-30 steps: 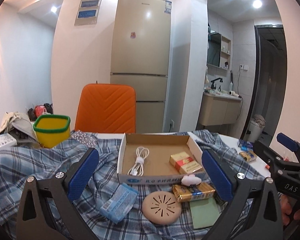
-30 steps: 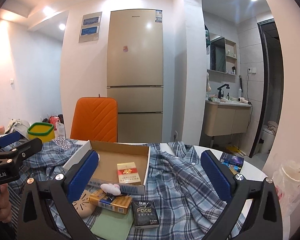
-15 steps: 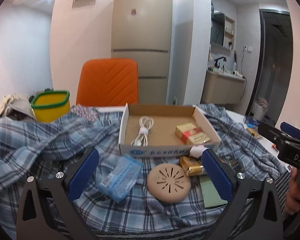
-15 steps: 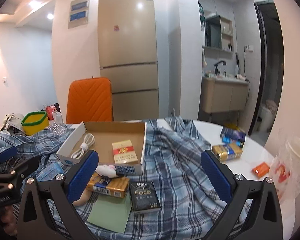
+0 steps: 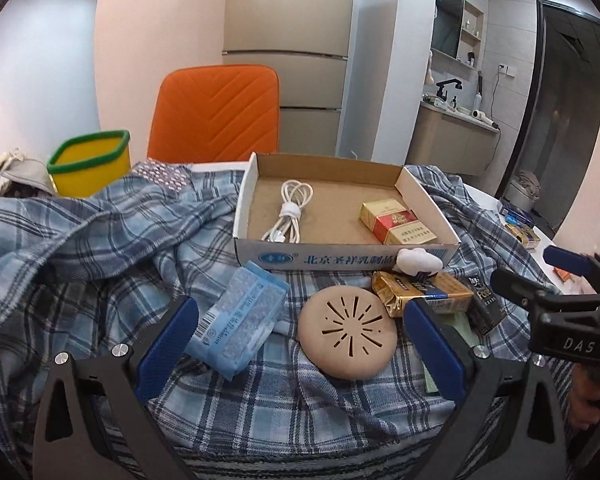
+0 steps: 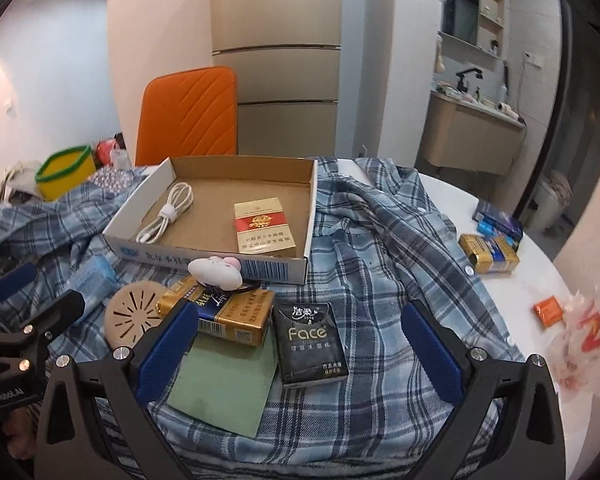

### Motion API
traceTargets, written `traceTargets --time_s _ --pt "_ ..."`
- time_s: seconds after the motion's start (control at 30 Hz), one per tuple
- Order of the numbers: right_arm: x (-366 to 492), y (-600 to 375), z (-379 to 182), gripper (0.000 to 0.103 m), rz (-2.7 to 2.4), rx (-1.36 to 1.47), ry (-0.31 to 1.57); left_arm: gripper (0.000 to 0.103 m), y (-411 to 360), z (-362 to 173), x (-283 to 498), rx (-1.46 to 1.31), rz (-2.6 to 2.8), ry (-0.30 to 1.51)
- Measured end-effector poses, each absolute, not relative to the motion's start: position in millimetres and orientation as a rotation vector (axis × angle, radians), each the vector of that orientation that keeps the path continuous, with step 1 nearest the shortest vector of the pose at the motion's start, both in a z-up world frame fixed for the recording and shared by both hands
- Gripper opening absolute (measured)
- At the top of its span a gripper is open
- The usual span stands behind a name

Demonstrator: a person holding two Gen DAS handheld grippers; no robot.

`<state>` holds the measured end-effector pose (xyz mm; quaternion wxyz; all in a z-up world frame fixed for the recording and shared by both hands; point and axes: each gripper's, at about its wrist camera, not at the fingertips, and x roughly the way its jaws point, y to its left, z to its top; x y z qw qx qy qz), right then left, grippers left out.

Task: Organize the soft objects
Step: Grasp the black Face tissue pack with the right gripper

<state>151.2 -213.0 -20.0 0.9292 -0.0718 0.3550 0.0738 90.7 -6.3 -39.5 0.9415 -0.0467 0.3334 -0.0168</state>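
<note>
We hold our left gripper (image 5: 300, 344) spread wide over the blue tissue pack (image 5: 236, 322). Our right gripper (image 6: 300, 344) gapes empty above the black tissue pack (image 6: 312, 344).

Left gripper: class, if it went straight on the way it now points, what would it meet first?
Probably the round beige vented disc on the plaid shirt, lying between the open fingers of the left gripper beside the blue tissue pack. Depth is unclear; the cardboard box lies behind.
</note>
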Motion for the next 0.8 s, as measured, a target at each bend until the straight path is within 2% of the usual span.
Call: traceTargets --time_s 0.17,0.27,0.53,0.67,0.8 --pt "156.0 -209.2 -24.3 0.094 0.205 -0.271 0.749 0.101 -10.8 -44.9 95.3 -0.084 -0.065 0.708" --pt "166.0 -215.1 -34.9 0.087 0.227 -0.232 0.799 0.101 -12.4 -46.5 96.6 -0.080 -0.085 0.720" --pt "185.1 -240.8 -54.3 0.080 0.240 -0.062 0.895 0.101 -17.8 -56.4 106.2 -0.057 -0.098 0.792" --pt "191.7 -242.8 -66.6 0.067 0.261 -0.037 0.957 0.101 -17.5 -56.6 106.0 -0.058 -0.102 0.793" --pt "192.8 -240.7 -70.8 0.064 0.269 -0.038 0.976 0.101 -18.1 -56.4 105.8 -0.059 -0.104 0.795"
